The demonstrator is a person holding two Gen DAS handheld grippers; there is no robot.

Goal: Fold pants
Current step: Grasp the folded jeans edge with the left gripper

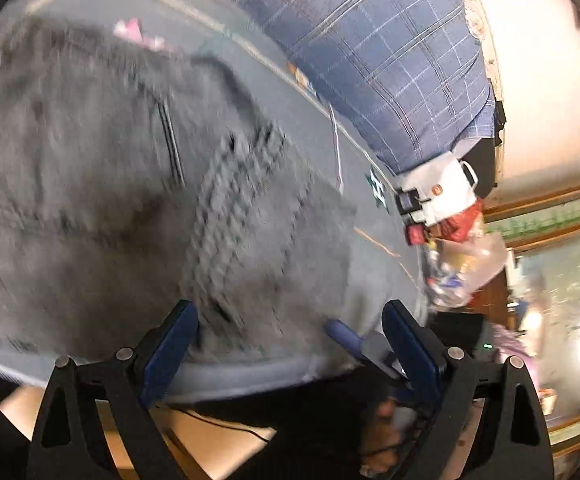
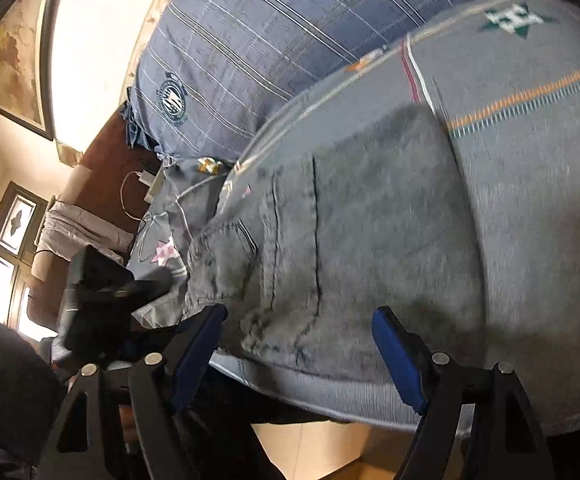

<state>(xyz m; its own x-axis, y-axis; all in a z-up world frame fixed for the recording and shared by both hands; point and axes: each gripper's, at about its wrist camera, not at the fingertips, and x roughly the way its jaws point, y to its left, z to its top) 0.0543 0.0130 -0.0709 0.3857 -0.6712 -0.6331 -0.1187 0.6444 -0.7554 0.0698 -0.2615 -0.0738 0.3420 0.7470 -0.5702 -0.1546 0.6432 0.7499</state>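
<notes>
Grey denim pants (image 1: 138, 208) lie spread on a grey blanket-covered bed (image 1: 317, 148). The left wrist view shows the bunched waistband and a pocket; the image is blurred. My left gripper (image 1: 290, 344) is open and empty, its blue pads either side of the pants' near edge. In the right wrist view the pants (image 2: 349, 248) lie flat with long seams and a pocket at the left. My right gripper (image 2: 299, 348) is open and empty over the pants' near edge. The other gripper (image 2: 98, 296) shows dark at the left.
A blue plaid pillow (image 2: 290, 40) lies at the head of the bed. The blanket (image 2: 529, 160) has orange stripes and a green star. A white bag (image 1: 441, 192) and plastic bags (image 1: 465, 264) sit beside the bed. Tan floor (image 2: 313, 444) shows below the bed edge.
</notes>
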